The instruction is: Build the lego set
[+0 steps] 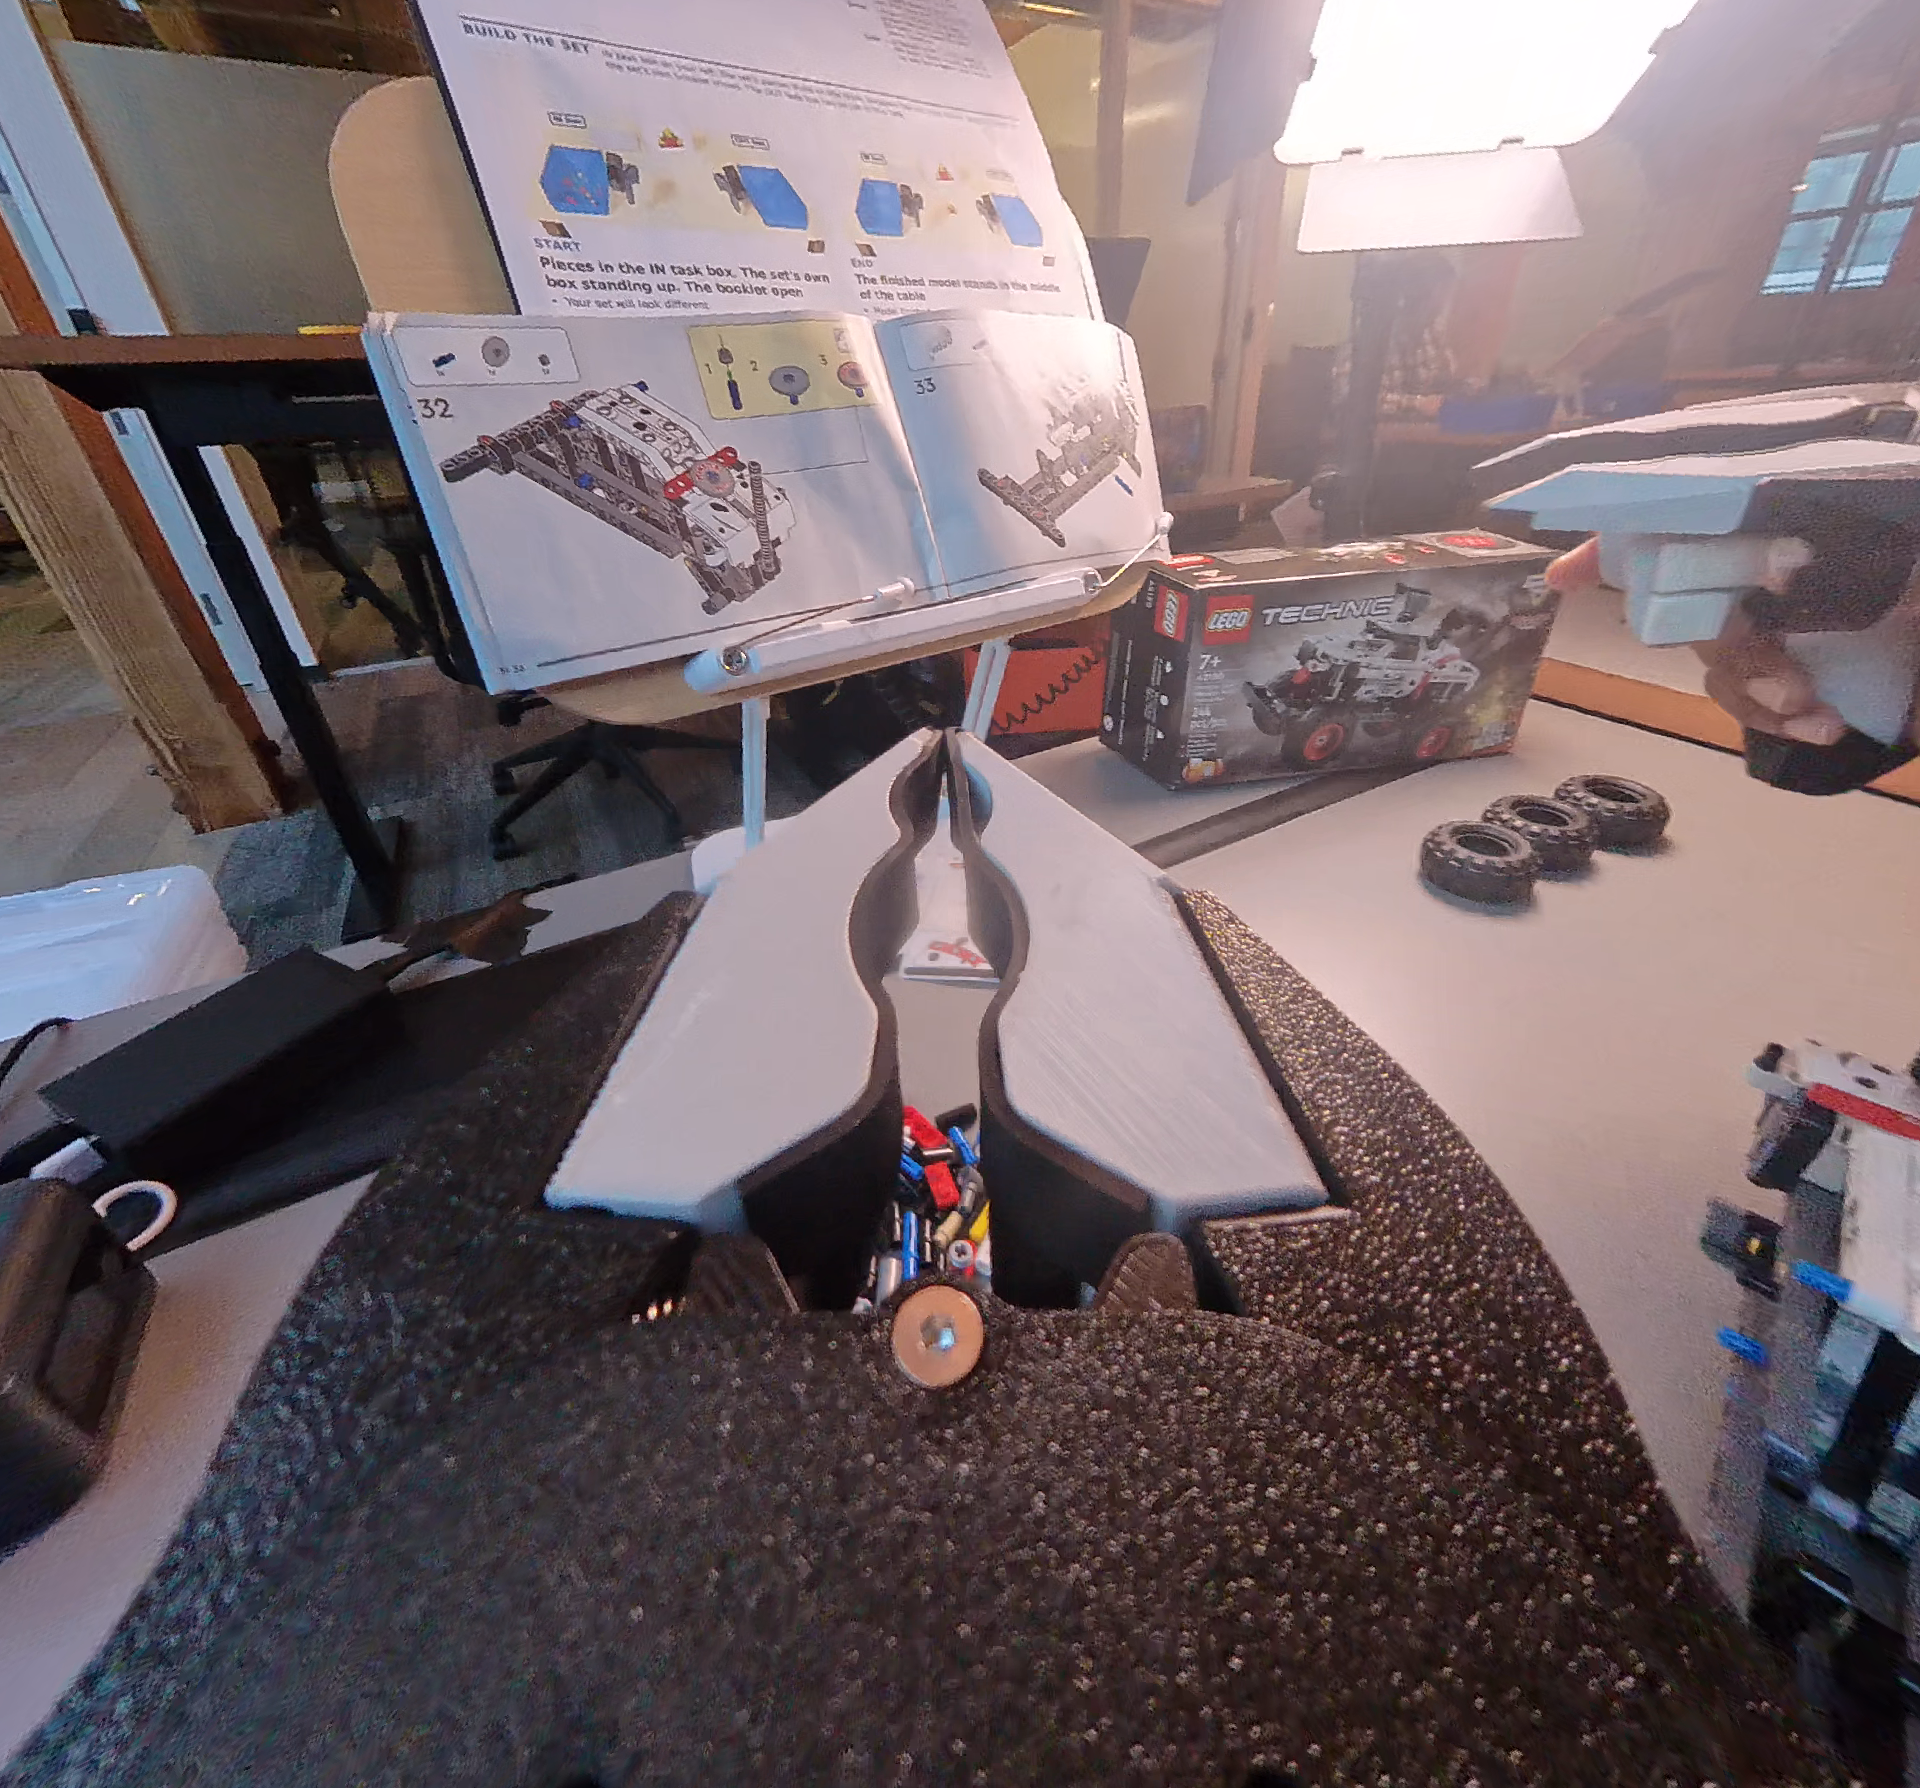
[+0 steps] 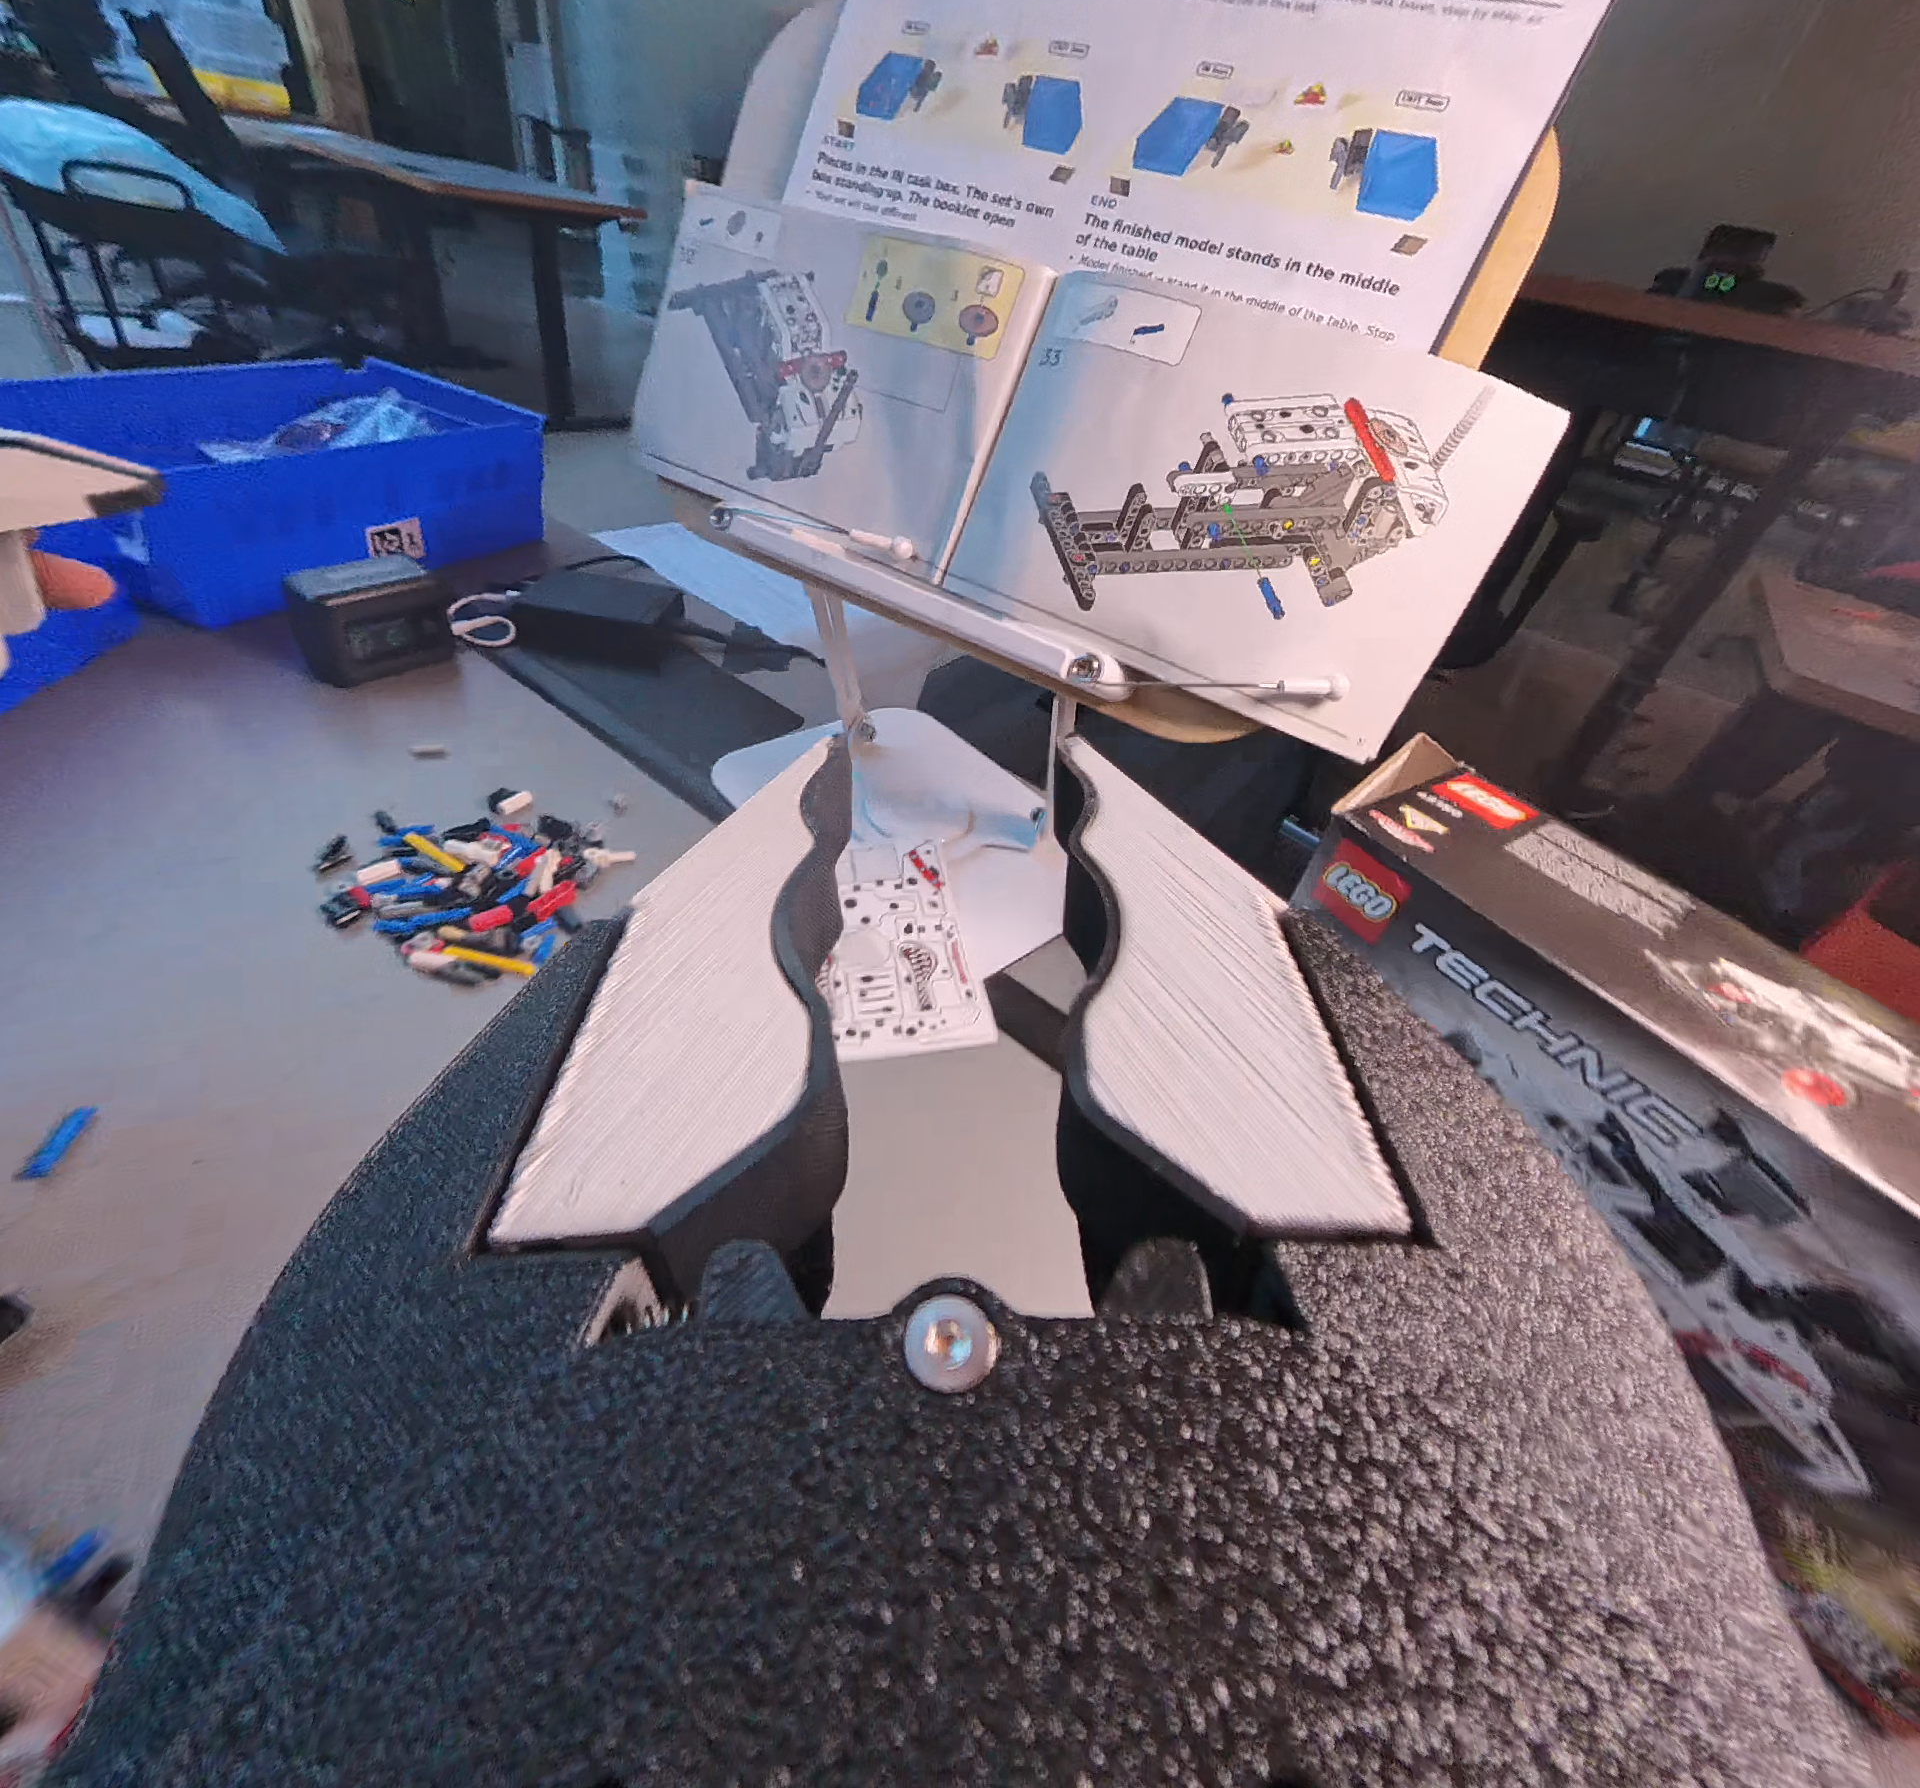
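Observation:
My left gripper [image 1: 945, 739] is shut, its fingertips meeting in the air in front of the booklet stand; I see nothing between them. Below its fingers lies a pile of small loose pieces [image 1: 935, 1188], also seen in the right wrist view [image 2: 468, 886]. My right gripper [image 2: 951, 759] is open with nothing between its fingers, above a white sticker sheet [image 2: 904, 949] on the table. It also shows in the left wrist view [image 1: 1496, 481], raised at the right. A partly built white and grey model [image 1: 1839, 1271] stands at the right edge. Three black tyres [image 1: 1538, 829] lie in a row.
The open instruction booklet [image 1: 769, 471] rests on a white stand [image 2: 883, 751] at the table's back. The set's box [image 1: 1320, 658] lies to the right. A blue bin [image 2: 270, 481], a black device [image 2: 364, 616] and a black power adapter [image 2: 592, 606] are at the left. Tip to tip, the grippers are about 25 centimeters apart.

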The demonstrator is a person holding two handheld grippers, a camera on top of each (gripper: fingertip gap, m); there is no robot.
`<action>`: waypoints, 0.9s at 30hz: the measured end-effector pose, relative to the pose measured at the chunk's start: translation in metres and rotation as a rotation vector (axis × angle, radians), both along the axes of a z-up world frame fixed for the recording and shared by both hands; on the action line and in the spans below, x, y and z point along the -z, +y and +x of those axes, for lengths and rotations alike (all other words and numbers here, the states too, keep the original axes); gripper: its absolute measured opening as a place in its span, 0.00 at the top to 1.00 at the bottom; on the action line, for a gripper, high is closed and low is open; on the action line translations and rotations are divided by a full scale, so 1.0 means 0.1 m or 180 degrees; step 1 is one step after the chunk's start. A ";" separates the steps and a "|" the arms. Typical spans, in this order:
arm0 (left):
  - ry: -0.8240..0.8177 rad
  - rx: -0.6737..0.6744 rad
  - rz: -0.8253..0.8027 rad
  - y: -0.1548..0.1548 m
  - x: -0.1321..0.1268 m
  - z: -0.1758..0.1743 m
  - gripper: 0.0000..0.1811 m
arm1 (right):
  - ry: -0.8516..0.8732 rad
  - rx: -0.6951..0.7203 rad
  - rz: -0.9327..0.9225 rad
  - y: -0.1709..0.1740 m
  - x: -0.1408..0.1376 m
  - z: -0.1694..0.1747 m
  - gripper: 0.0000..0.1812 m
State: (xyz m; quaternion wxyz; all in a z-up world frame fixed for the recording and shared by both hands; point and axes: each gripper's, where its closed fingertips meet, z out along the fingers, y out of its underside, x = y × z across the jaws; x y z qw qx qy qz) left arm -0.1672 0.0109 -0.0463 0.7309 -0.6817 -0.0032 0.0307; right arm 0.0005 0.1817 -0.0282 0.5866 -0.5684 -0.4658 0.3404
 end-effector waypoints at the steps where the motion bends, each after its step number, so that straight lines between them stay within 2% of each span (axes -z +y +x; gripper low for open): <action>1: 0.0028 -0.0046 -0.0031 0.06 -0.02 -0.05 1.00 | -0.0013 0.0021 0.0036 0.13 0.01 -0.15 0.79; 4: -0.0013 -0.0070 -0.0131 0.33 -0.09 -0.16 0.99 | -0.0075 0.0062 0.0069 0.46 0.09 -0.59 0.79; 7: 0.0182 -0.0149 -0.0348 0.69 -0.13 -0.30 0.93 | -0.0126 0.0309 0.0073 0.81 0.16 -0.86 0.78; 9: 0.0391 -0.0179 -0.0556 0.95 -0.10 -0.38 0.86 | -0.0083 0.0452 0.0003 0.97 0.19 -0.95 0.78; 12: 0.0753 -0.0228 -0.0804 1.32 -0.03 -0.52 0.81 | 0.0025 0.0630 -0.0081 1.11 0.23 -0.98 0.77; 17: 0.1222 -0.0032 -0.1268 1.82 0.19 -0.63 0.80 | -0.0102 0.0646 -0.0001 1.17 0.36 -1.03 0.77; 19: 0.1405 0.0002 -0.1462 1.92 0.29 -0.68 0.81 | -0.0223 0.0607 -0.0006 1.19 0.44 -1.06 0.75; 22: 0.1398 0.0188 -0.1472 1.93 0.27 -0.63 0.88 | -0.0220 0.0576 -0.0030 1.20 0.47 -1.06 0.75; 24: 0.1416 0.0236 -0.1502 1.90 0.28 -0.63 0.97 | -0.0220 0.0560 -0.0073 1.20 0.50 -1.06 0.76; 27: 0.1404 0.0264 -0.1491 1.89 0.28 -0.65 0.98 | -0.0280 0.0572 -0.0076 1.21 0.54 -1.07 0.76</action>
